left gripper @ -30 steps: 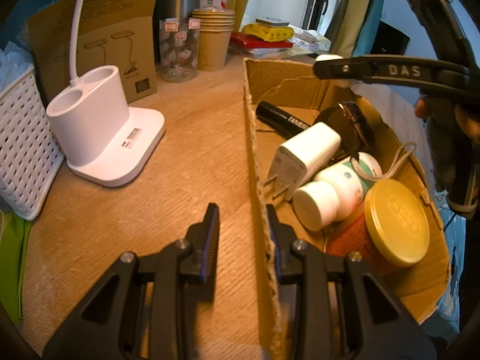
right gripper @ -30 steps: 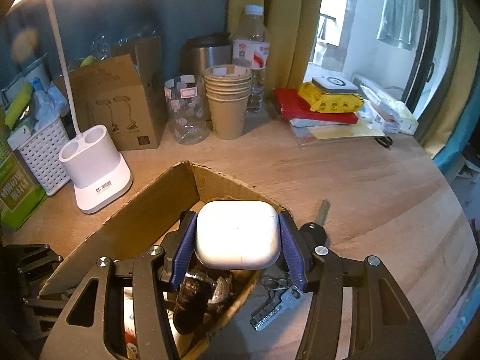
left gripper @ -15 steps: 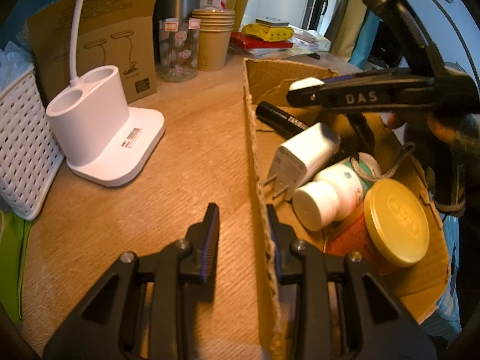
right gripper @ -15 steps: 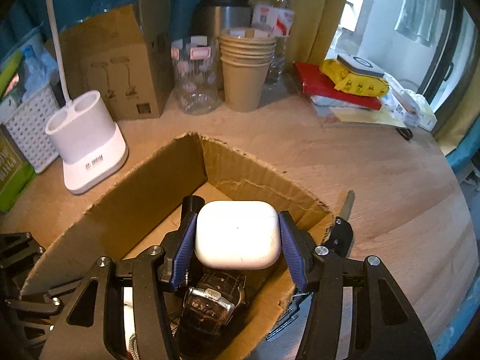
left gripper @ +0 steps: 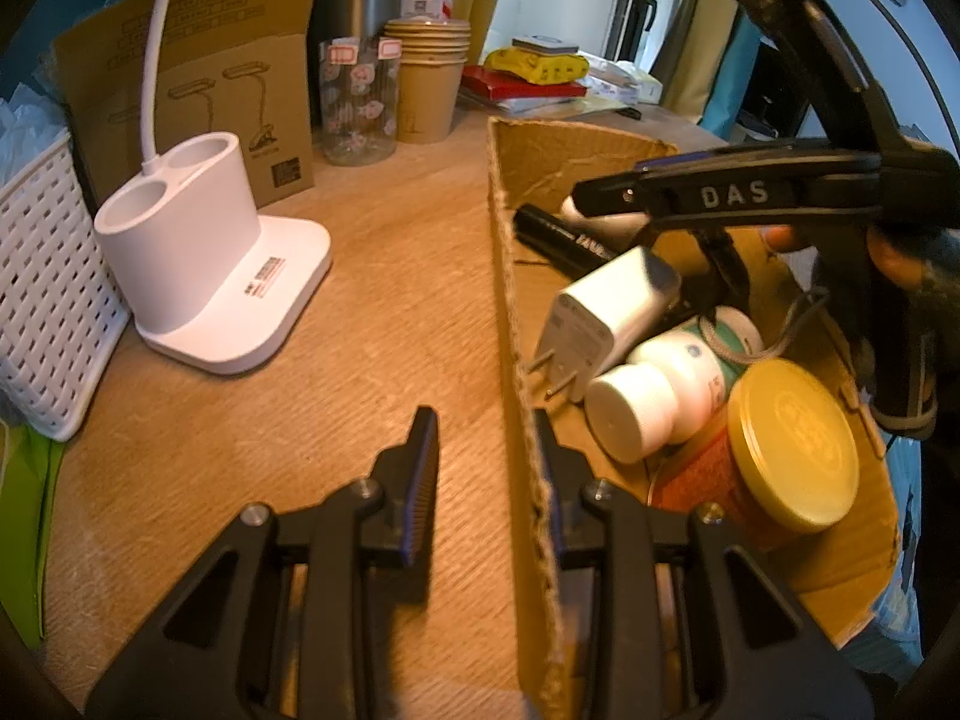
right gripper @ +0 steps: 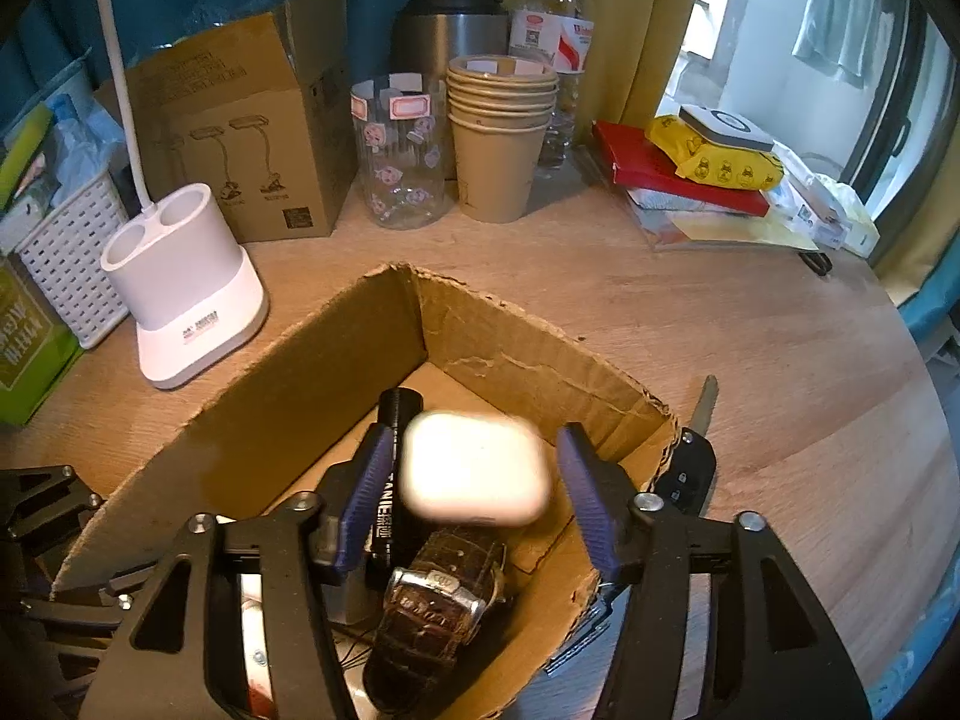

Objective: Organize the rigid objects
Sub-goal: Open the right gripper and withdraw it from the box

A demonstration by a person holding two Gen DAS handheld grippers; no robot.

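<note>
half a second ago our right gripper [right gripper: 474, 495] clamped the white earbud case [right gripper: 475, 468]; now its fingers [right gripper: 363, 492] stand wide, with a gap on either side of the case, which shows blurred between them. we judge it is released and dropping into the cardboard box [right gripper: 312, 396], so this item is nearly placed. the case hangs over the box's far end, above the brown watch [right gripper: 438, 594] and beside the black marker [right gripper: 390, 480]. our left gripper [left gripper: 486, 462] has not moved: its fingers straddle the box's near wall, narrowly apart, and we cannot tell whether they pinch it. a car key [right gripper: 690, 468] lies on the worktop just outside the box.
</note>
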